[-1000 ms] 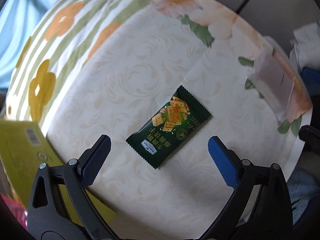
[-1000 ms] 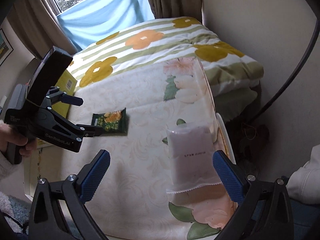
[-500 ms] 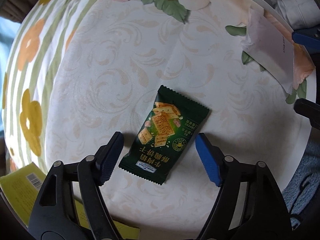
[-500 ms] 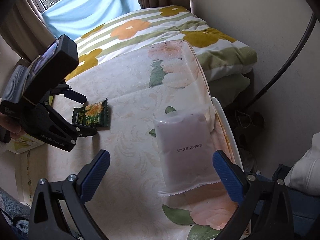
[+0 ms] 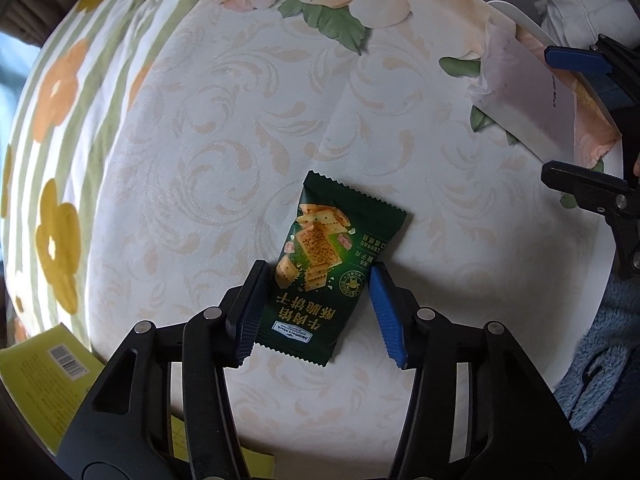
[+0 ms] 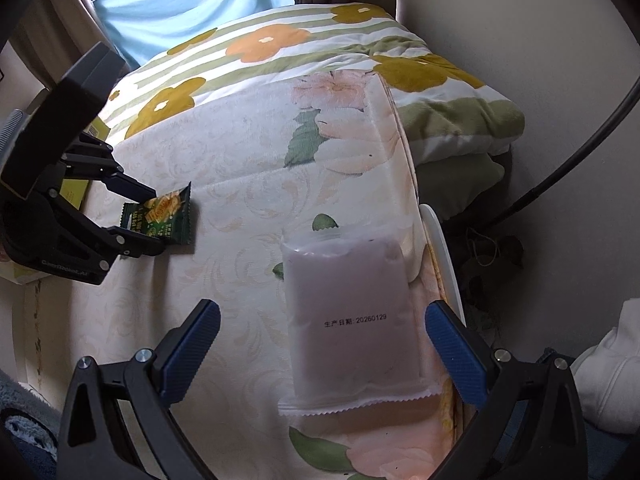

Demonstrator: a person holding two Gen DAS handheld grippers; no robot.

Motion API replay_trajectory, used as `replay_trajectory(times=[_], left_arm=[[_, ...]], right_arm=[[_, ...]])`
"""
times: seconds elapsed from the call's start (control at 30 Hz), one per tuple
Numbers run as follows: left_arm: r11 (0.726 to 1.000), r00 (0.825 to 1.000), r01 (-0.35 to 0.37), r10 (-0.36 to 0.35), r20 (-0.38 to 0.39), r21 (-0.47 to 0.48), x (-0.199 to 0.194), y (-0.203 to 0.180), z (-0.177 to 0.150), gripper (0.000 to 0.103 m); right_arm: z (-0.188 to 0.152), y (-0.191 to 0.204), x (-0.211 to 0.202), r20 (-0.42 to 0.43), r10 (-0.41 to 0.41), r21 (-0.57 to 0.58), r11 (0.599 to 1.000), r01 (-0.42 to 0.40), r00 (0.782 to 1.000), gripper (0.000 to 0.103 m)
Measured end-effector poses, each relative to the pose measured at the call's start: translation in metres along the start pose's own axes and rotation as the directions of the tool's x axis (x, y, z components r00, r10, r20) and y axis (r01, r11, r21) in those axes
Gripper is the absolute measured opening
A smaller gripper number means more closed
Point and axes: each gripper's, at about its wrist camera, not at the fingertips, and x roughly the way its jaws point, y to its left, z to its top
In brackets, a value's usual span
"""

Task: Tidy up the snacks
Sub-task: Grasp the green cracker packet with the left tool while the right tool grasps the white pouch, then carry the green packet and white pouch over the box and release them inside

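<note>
A dark green cracker packet (image 5: 326,264) lies flat on the round table's patterned cloth (image 5: 224,128). My left gripper (image 5: 316,312) is open, its jaws straddling the packet's near half, pads close to its sides. The packet (image 6: 162,220) and left gripper (image 6: 146,220) also show in the right wrist view. A frosted pale purple snack pouch (image 6: 352,320) lies near the table's right edge, also visible in the left wrist view (image 5: 528,104). My right gripper (image 6: 320,344) is open wide, its jaws on either side of the pouch's lower half without touching it.
A yellow-green box (image 5: 48,380) sits at the table's left edge. A flowered striped blanket (image 6: 280,40) lies beyond the table. The white table rim (image 6: 444,256) runs close to the pouch. White fabric (image 6: 608,384) lies at the right.
My left gripper has moved down onto the green packet and its jaws have narrowed around it. My right gripper has moved closer to the purple pouch, still open.
</note>
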Motion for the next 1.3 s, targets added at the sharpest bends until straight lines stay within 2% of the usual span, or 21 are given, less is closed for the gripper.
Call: replay_trajectory(times=[0.2, 0.37, 0.4, 0.43, 0.47, 0.5, 0.7, 0.97, 1.13, 1.23, 1.3], left_arm=[[1.000, 1.000, 0.007, -0.007, 0.001, -0.029, 0.000, 0.005, -0.001, 0.047], [0.998, 1.000, 0.016, -0.016, 0.000, -0.064, 0.000, 0.011, -0.002, 0.046], [0.997, 1.000, 0.017, -0.017, 0.001, -0.072, 0.001, 0.013, -0.002, 0.046], [0.996, 1.000, 0.020, -0.020, 0.003, -0.082, 0.001, 0.015, -0.002, 0.046], [0.996, 1.000, 0.023, -0.023, 0.003, -0.088, 0.001, 0.016, -0.002, 0.046], [0.995, 1.000, 0.024, -0.024, 0.004, -0.093, 0.001, 0.017, -0.002, 0.046], [0.991, 1.000, 0.025, -0.024, 0.013, -0.134, -0.003, 0.020, -0.005, 0.046], [0.978, 0.998, 0.039, -0.027, 0.064, -0.203, -0.023, 0.025, -0.010, 0.046], [0.957, 0.990, 0.081, -0.046, 0.132, -0.278, -0.050, 0.032, -0.019, 0.045], [0.928, 0.980, 0.133, -0.070, 0.187, -0.348, -0.071, 0.040, -0.028, 0.045], [0.913, 0.974, 0.131, -0.046, 0.223, -0.386, -0.086, 0.044, -0.035, 0.045]], right_arm=[[0.002, 0.001, 0.015, -0.039, -0.015, -0.049, 0.999, 0.013, 0.999, 0.085], [0.000, 0.008, 0.025, -0.056, -0.070, -0.118, 0.991, 0.063, 0.996, 0.079], [-0.001, 0.011, 0.027, -0.059, -0.094, -0.142, 0.986, 0.085, 0.994, 0.073], [-0.001, 0.010, 0.027, -0.054, -0.089, -0.146, 0.986, 0.080, 0.995, 0.071], [0.000, 0.008, 0.025, -0.051, -0.083, -0.134, 0.988, 0.076, 0.995, 0.062], [0.000, 0.005, 0.025, -0.053, -0.072, -0.120, 0.991, 0.065, 0.996, 0.060], [0.001, 0.008, 0.018, -0.043, -0.060, -0.106, 0.993, 0.055, 0.997, 0.058], [0.008, 0.015, -0.006, 0.008, -0.021, -0.096, 0.995, 0.022, 1.000, 0.058], [0.019, 0.018, -0.029, 0.057, -0.002, -0.096, 0.995, 0.008, 0.998, 0.058], [0.028, 0.022, -0.044, 0.084, 0.006, -0.113, 0.994, 0.003, 0.996, 0.058], [0.038, 0.028, -0.057, 0.109, 0.022, -0.136, 0.991, -0.007, 0.994, 0.058]])
